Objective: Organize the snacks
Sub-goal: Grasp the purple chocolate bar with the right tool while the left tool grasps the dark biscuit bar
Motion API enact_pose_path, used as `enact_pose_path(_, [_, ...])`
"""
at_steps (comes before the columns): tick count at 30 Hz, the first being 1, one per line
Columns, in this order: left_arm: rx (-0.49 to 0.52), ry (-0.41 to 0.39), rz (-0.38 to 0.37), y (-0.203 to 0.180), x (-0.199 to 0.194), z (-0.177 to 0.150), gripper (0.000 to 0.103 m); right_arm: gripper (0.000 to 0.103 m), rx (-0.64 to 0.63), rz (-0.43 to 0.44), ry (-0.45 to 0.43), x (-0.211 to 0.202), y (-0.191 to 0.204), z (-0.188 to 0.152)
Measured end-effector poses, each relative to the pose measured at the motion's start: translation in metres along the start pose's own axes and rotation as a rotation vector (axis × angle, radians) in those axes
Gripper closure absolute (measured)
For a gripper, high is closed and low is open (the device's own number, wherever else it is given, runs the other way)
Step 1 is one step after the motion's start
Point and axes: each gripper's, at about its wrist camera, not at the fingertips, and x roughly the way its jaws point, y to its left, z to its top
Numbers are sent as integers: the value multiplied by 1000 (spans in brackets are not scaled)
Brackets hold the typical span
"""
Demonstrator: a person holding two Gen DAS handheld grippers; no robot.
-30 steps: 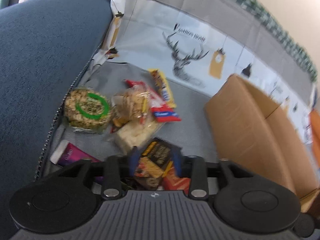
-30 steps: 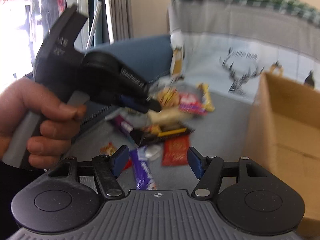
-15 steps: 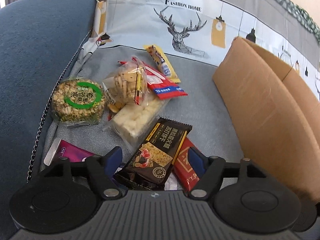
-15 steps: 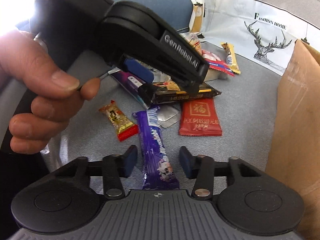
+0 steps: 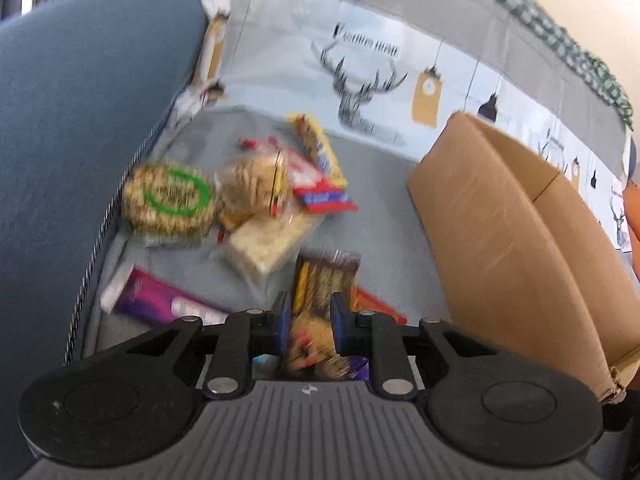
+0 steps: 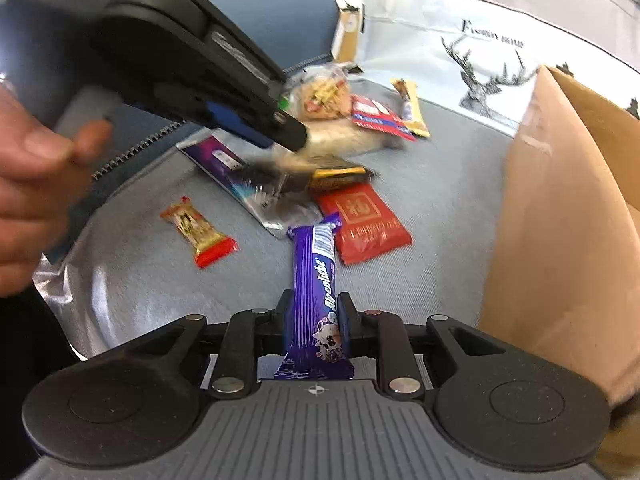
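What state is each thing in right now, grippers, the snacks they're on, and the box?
left gripper: just closed, pads pressing the black cracker packet
right gripper: just closed, clamped on the purple candy bar
cardboard box: open-topped
red packet: lying flat, untouched

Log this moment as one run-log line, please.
left gripper: closed on black cracker pack | right gripper: closed on purple bar | cardboard box: right

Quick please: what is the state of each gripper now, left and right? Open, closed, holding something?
Left gripper: jaws just closed on the black cracker packet.
Right gripper: jaws just closed on the purple Alpenliebe bar.
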Motion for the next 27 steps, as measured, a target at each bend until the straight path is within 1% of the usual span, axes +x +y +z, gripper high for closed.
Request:
enact_pose_path(1, [-6, 26, 7, 1, 3, -1, 78, 80, 8, 0, 7, 1, -2, -1])
enact_pose_path(3, [-14, 47, 16, 4, 7, -1, 73, 79, 19, 5, 12, 1, -4, -2])
enact_pose_path(5, [-28, 31, 0, 5, 5, 0, 62, 78, 22, 15, 11, 0, -4, -2])
enact_pose_path(6, [-34, 22, -11, 5, 4, 1, 59, 78, 25, 22, 11, 0, -4, -2])
enact_pose_path(8, [-32, 17, -19, 1, 4, 0, 45, 76, 27, 27, 9, -1, -5, -1])
enact_pose_path(9, [-22, 22, -13, -2, 6, 1, 43, 75, 29, 28, 9, 0, -4, -1])
enact_pose_path(11, [11, 37, 22, -11, 12, 0, 42, 74, 34, 30, 10, 1, -4, 1])
enact_pose_path(14, [39, 65, 41, -18, 24, 1, 42, 74, 33, 30, 17, 3, -2, 1])
enact_pose_path(19, [79, 89, 84, -26, 40, 0, 42, 73, 31, 32, 17, 5, -2, 2])
enact_pose_path(27, [100, 90, 107, -31, 47, 0, 42, 72, 28, 30, 15, 7, -2, 4])
